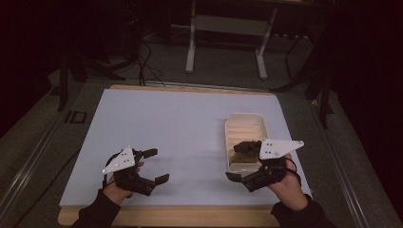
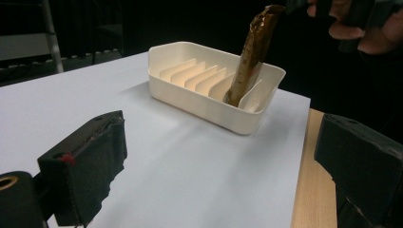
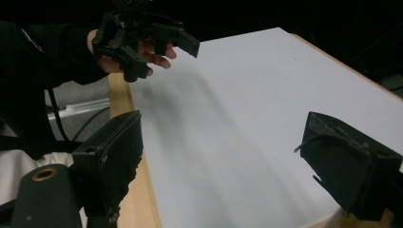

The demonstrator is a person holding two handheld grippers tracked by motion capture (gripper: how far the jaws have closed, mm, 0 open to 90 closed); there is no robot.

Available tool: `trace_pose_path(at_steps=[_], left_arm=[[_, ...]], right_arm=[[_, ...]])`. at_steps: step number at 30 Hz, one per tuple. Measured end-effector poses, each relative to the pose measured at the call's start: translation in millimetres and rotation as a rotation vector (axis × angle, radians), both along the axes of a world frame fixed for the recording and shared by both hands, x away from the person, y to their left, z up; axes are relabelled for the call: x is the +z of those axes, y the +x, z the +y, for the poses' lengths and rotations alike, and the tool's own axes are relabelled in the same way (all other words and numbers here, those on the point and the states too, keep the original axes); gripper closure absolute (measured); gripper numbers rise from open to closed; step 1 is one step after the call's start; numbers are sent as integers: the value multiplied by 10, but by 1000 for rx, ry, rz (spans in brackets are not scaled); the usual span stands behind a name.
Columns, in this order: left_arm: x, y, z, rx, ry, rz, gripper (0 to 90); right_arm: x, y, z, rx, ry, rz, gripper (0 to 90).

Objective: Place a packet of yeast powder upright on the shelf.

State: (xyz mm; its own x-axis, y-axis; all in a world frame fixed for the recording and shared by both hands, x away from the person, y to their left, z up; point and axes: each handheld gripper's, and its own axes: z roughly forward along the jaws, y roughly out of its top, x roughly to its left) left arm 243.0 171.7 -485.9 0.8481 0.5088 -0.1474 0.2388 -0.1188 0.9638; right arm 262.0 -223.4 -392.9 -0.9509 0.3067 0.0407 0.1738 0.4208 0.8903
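My right claw (image 1: 238,161) is spread open: in the right gripper view its 2 black jaws stand far apart with only the pale blue-white table sheet (image 3: 247,109) between them, and nothing sits in the gap. In the high view I see that claw hovering at the near end of the cream plastic slotted tray (image 1: 245,129), its jaws pointing toward my left hand's side. The brown, foil-like flat packet (image 2: 249,54) stands in the tray, tilted, with its lower end pushed into one of the near slots and its upper end leaning up toward the right hand. From the left gripper view the packet's top edge comes right up to the right hand's gripper, but I cannot tell whether they touch. In the high view the packet (image 1: 247,147) shows as a dark lump just beside the right claw's upper jaw, partly hidden under the grey 3-cornered plate.

My left claw (image 1: 155,165) is open too, jaws wide and empty, resting low over the sheet well apart from the tray. The tray lies ahead of it and to its right, across bare sheet. The wooden table edge (image 2: 316,190) runs just beside its right jaw.
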Motion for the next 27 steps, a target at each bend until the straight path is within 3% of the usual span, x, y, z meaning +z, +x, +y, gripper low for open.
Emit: trace_pose_path(at_steps=[11,14,20,27], left_arm=[[-1,-5,0,-1,7,-4,41],[-8,-4,0,0,6,-3,41],[-10,-6,2,1,6,-7,41],[-17,-15,-5,-1,13,-6,41]], right_arm=[[-305,-127,-7,5,22,72,140],[-421,-146,-9,13,-13,97,140],[-511,-209,-66,-7,2,96,139],[-634,-272,-96,-13,-14,105,139]])
